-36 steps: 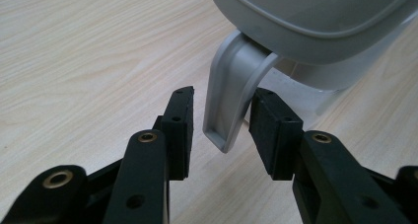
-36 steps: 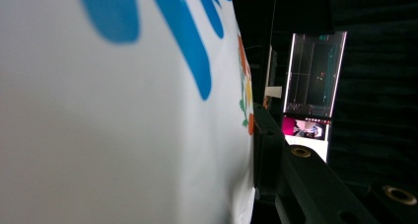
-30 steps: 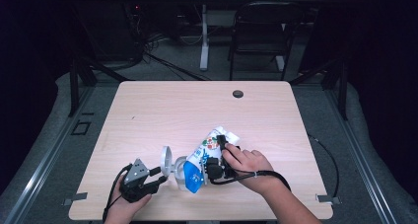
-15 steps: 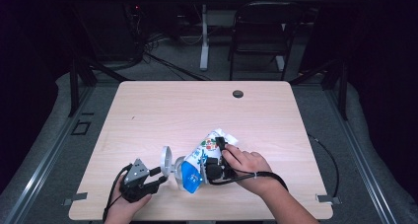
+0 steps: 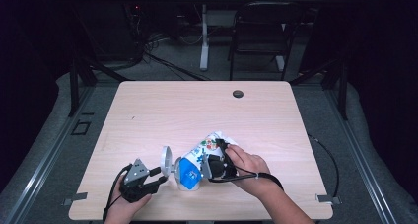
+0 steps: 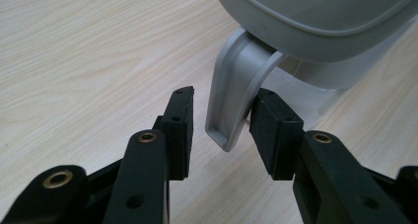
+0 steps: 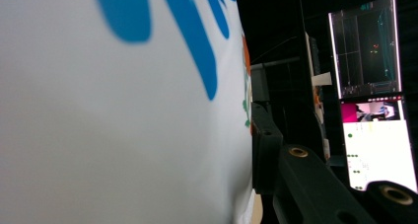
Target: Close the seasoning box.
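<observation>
A white canister (image 5: 190, 172) with a blue label and coloured print lies on its side near the table's front edge. Its grey flip lid (image 5: 166, 161) stands open at the left end. My right gripper (image 5: 217, 162) is shut on the canister's body; the right gripper view has the white wall (image 7: 123, 110) pressed against one black finger (image 7: 263, 135). My left gripper (image 5: 160, 177) is open, its jaws straddling the lid's grey tab (image 6: 231, 100). The right pad (image 6: 273, 130) touches the tab, and a gap remains on the left side.
The wooden table (image 5: 162, 110) has a black grommet hole (image 5: 238, 93) at the back. A dark chair (image 5: 261, 31) and floor cables lie beyond the far edge. Lit screens (image 7: 374, 150) glow in the right gripper view.
</observation>
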